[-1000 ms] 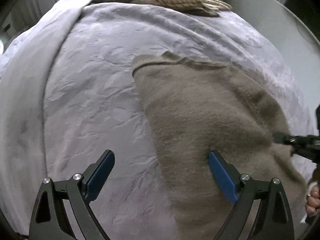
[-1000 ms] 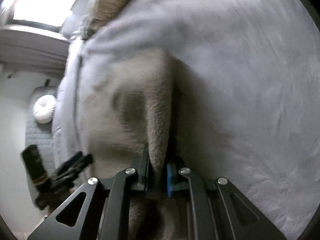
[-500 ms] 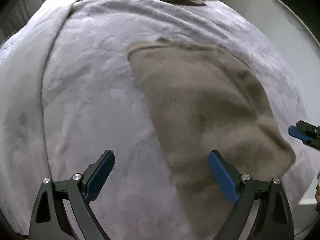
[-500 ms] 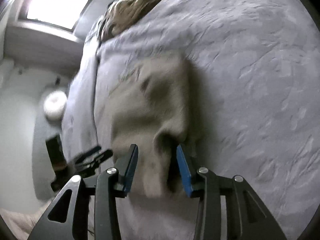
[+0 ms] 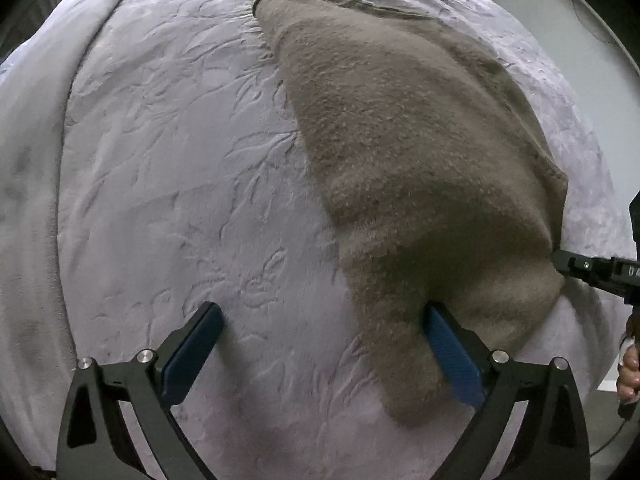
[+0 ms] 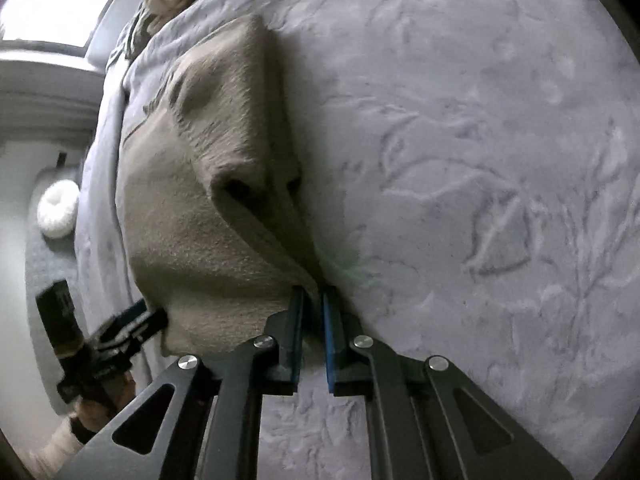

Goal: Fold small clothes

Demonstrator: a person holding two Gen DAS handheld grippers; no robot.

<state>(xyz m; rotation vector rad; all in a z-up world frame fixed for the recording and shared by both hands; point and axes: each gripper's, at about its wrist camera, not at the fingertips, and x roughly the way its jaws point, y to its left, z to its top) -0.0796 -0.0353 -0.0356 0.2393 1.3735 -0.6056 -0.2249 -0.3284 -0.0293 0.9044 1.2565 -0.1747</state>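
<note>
Half a second ago the right tongs [image 6: 313, 294] gaped around the cloth [image 5: 420, 168] on the bed [image 5: 168, 168]; now they pinch its corner, while the left tongs [image 5: 320, 340], opening wider, straddle its near edge, so a fold looks imminent.

- The left wrist camera looks steeply down along its jaws, close over the bed [image 5: 168, 168].
- The right wrist camera faces down at a slant, equally near, with a window at its upper left.
- Both views share the tan garment [image 5: 408, 152] [image 6: 192, 232] and the grey bedspread.
</note>
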